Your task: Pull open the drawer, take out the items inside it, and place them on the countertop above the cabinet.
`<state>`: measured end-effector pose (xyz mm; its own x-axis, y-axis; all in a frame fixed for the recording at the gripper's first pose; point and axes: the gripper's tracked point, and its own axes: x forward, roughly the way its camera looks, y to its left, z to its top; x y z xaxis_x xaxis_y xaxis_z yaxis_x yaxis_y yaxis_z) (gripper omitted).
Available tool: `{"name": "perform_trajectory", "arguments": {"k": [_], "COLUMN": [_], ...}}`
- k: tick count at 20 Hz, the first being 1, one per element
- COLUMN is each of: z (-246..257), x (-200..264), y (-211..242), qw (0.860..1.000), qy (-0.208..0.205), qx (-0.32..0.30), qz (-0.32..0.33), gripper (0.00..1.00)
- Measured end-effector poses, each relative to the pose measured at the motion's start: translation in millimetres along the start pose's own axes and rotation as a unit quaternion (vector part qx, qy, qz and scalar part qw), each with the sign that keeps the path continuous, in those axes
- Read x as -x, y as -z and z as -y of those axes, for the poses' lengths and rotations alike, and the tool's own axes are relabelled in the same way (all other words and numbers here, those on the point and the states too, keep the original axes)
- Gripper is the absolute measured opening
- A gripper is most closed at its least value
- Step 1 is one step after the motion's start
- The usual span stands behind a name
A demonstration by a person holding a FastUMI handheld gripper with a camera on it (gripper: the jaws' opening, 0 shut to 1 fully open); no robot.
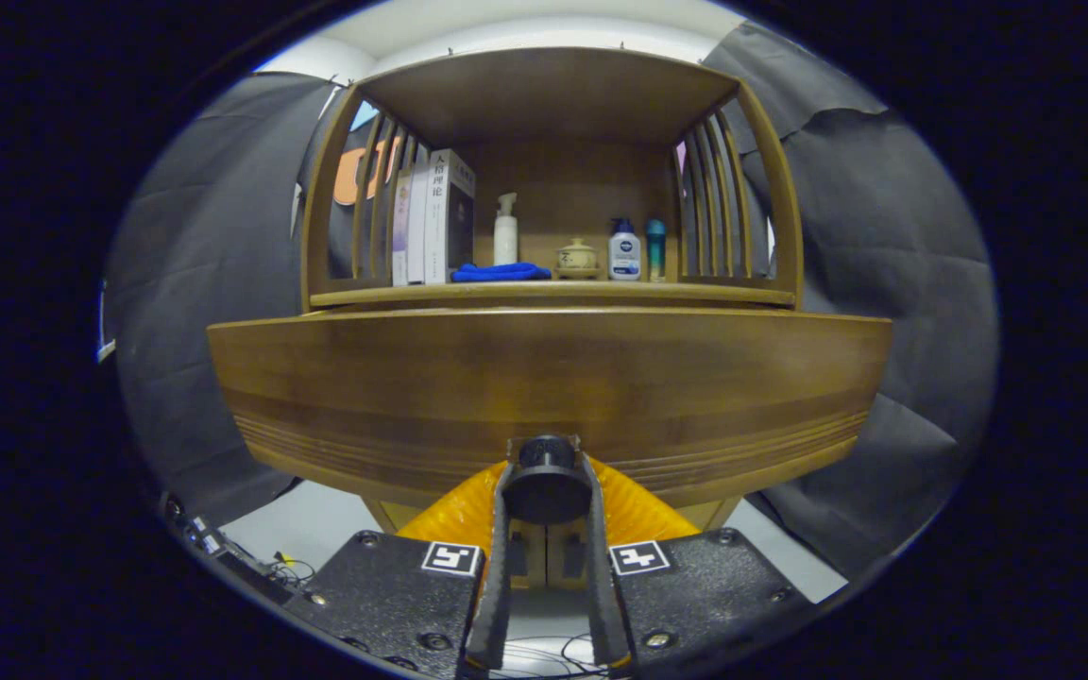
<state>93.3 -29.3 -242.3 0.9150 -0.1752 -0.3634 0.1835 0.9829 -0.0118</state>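
Gripper view: a wooden cabinet's drawer (pixel 549 397) stands pulled out toward the camera, its broad curved front filling the middle ground, with the gripper (pixel 546 491) clenched on the dark round knob (pixel 545 465) at six o'clock on that front, one finger pressing each side of it. At twelve o'clock from the knob, the countertop (pixel 553 295) runs across the cabinet beneath a slatted hutch. On it, from nine o'clock toward three, stand several upright books (pixel 433 219), a white pump bottle (pixel 505 229), a folded blue cloth (pixel 501 272) lying just in front of that bottle, a small lidded ceramic jar (pixel 577 257), a white bottle with a blue cap (pixel 624 251) and a slim teal container (pixel 656 249). The drawer's inside is hidden behind its front. Cables (pixel 284 569) trail on the pale floor at seven o'clock.
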Motion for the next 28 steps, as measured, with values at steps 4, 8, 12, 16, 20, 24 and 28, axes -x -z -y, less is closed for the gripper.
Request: {"name": "perform_trajectory", "arguments": {"k": [4, 8, 12, 16, 20, 24, 28], "z": [0, 0, 0, 1, 3, -5, -11], "x": [26, 24, 25, 25, 27, 41, 64], "y": [7, 8, 9, 9, 7, -18, -49], "qw": [1.0, 1.0, 1.0, 1.0, 1.0, 0.998, 0.996], "qy": [-0.003, -0.016, -0.02, -0.015, -0.006, -0.034, -0.058], "qx": [-0.006, 0.001, 0.004, 0.01, 0.025, 0.057, 0.052], "qz": [0.007, 0.002, 0.0, 0.0, -0.002, 0.02, 0.031], "gripper": [0.37, 0.37, 0.37, 0.37, 0.41, 0.71, 1.0]}}
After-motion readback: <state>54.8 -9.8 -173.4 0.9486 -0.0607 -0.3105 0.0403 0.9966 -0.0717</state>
